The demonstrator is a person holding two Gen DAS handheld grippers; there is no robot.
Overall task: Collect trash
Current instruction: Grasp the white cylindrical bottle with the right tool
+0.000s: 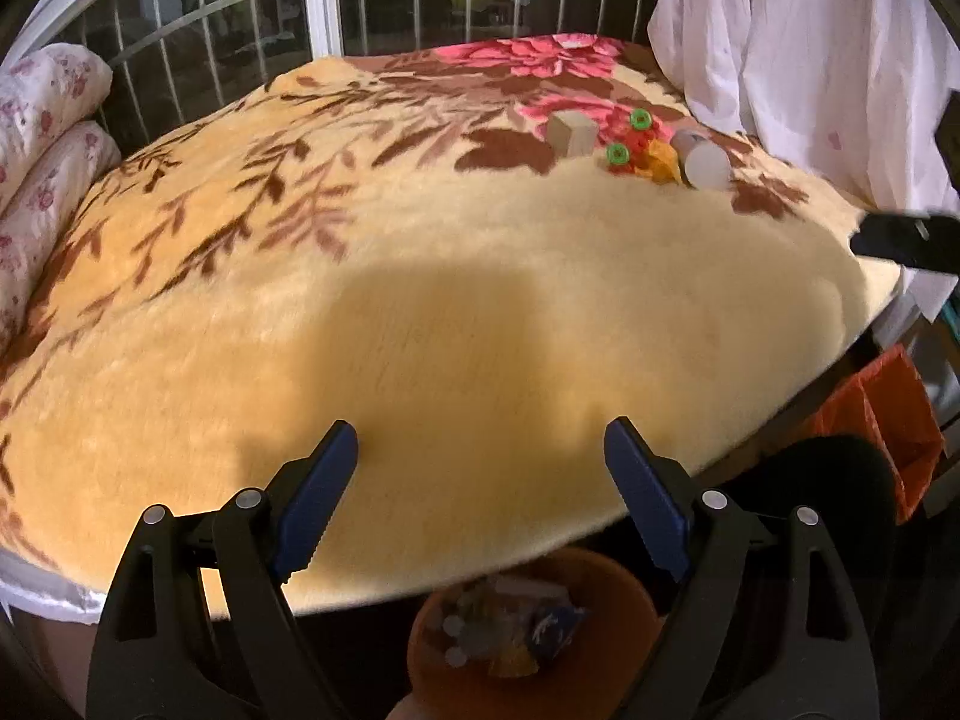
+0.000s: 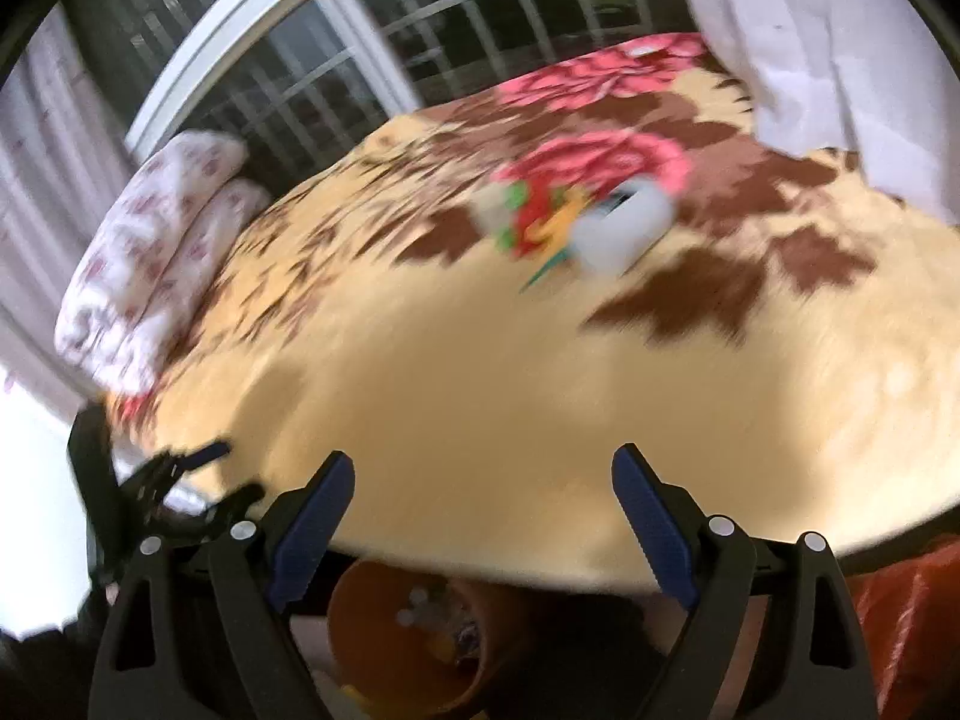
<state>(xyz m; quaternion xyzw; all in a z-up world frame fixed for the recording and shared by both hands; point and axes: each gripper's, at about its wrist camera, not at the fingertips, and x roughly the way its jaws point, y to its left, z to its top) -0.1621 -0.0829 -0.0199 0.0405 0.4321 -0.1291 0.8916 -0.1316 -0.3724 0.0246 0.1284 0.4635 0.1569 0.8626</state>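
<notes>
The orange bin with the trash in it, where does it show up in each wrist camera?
Left wrist: orange bin at bottom centre, below the bed's edge, between the fingers.
Right wrist: orange bin at bottom, left of centre, blurred.
Shared landmark: floral blanket directly above it.

Home bedroom: blanket-covered bed [image 1: 420,312], floral pillows [image 1: 48,138], barred window [image 1: 420,0].

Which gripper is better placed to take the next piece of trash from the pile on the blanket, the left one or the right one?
Probably the right. The trash pile looks larger and nearer past the right gripper; past the left gripper it sits far off to the right. Both are open and empty. The right view is blurred, so this is tentative.
</notes>
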